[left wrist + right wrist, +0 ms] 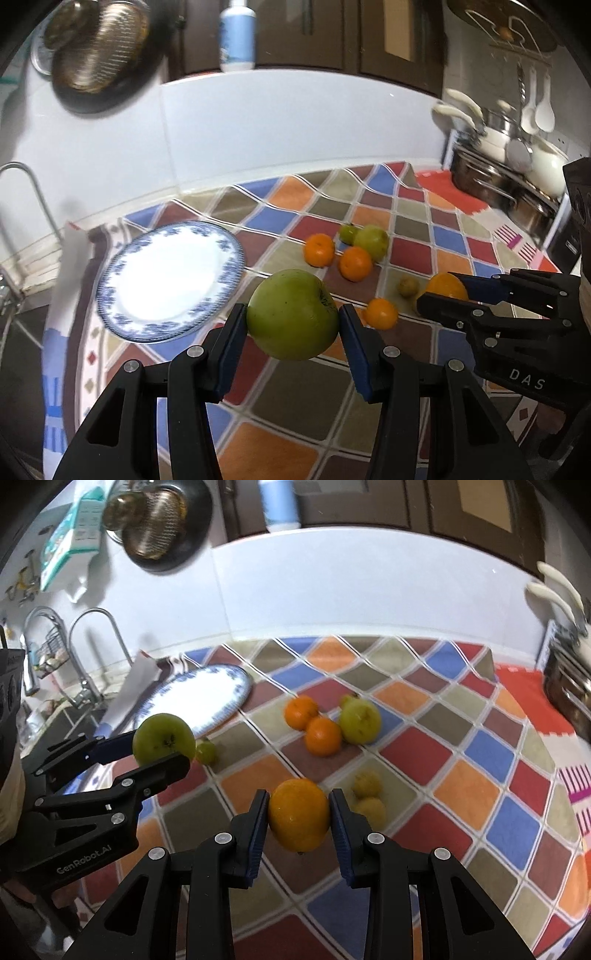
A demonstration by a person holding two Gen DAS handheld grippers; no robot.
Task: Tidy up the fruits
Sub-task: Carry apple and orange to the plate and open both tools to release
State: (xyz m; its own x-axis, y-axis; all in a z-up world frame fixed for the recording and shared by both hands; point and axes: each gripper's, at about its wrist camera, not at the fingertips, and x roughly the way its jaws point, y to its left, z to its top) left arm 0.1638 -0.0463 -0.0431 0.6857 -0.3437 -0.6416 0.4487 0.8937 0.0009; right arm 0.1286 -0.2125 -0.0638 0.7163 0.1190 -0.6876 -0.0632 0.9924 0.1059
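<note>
My left gripper (293, 319) is shut on a large green apple (291, 314) and holds it above the cloth, right of the blue-rimmed white plate (122, 314). It also shows in the right wrist view (164, 744) with the apple (162, 738). My right gripper (298, 818) is shut on an orange (298, 819), held above the cloth; it shows in the left wrist view (443, 290). Two oranges (312, 723) and a green apple (360, 720) lie together on the cloth. Two small yellow fruits (367, 797) lie near my right gripper.
A checkered cloth (424, 229) covers the counter. Steel pots and ladles (498, 166) stand at the right. A sink with taps (74, 664) is at the left. A small orange (382, 313) and small green fruits (408, 287) lie on the cloth.
</note>
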